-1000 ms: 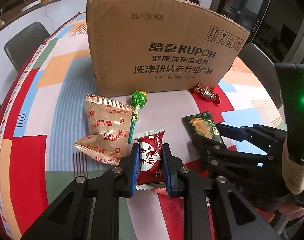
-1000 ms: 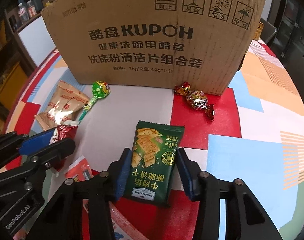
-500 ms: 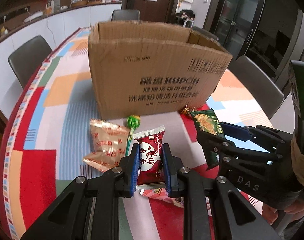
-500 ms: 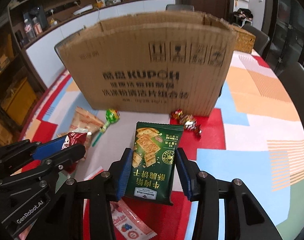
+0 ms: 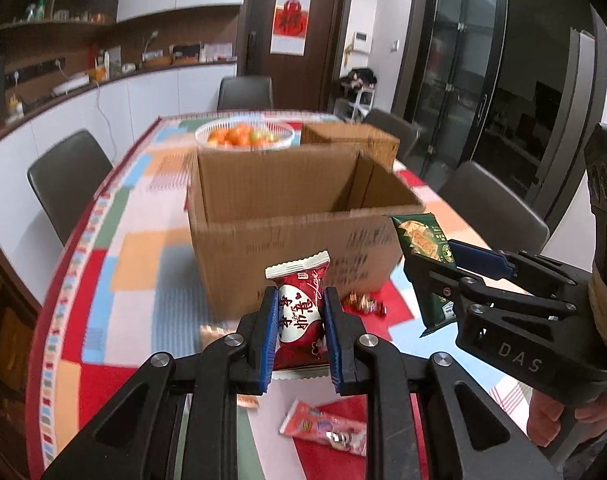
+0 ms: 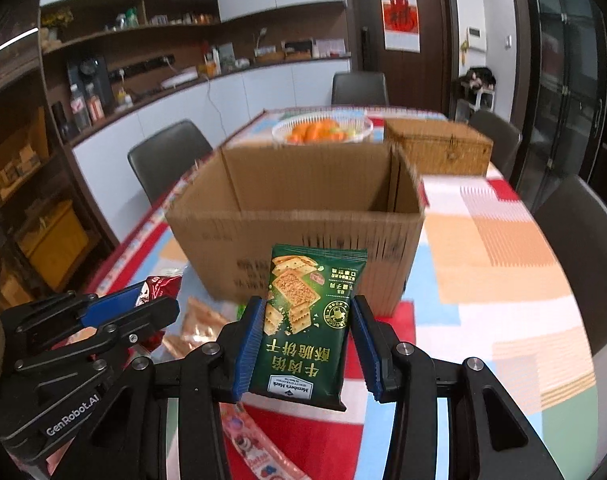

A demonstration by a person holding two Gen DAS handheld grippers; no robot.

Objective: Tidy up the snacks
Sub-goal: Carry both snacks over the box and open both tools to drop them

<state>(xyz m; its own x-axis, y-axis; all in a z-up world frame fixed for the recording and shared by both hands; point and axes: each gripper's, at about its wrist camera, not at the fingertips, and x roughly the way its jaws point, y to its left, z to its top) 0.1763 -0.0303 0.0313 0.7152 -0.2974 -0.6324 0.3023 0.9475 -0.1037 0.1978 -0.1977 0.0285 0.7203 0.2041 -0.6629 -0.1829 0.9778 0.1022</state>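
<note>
One open cardboard box (image 5: 287, 240), one red snack packet (image 5: 299, 320), one green cracker packet (image 6: 307, 320), one pink wrapper (image 5: 323, 428) lower centre, two foil candies (image 5: 363, 304), one fruit basket (image 5: 245, 136), one wicker box (image 6: 439, 148), two grippers (image 5: 299, 340) (image 6: 307, 352).

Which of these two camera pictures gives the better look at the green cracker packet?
The right wrist view: the green cracker packet faces the camera, centred between the right gripper pads that clamp it, its print legible. The left wrist view shows the packet only at an angle, partly hidden behind that gripper.
</note>
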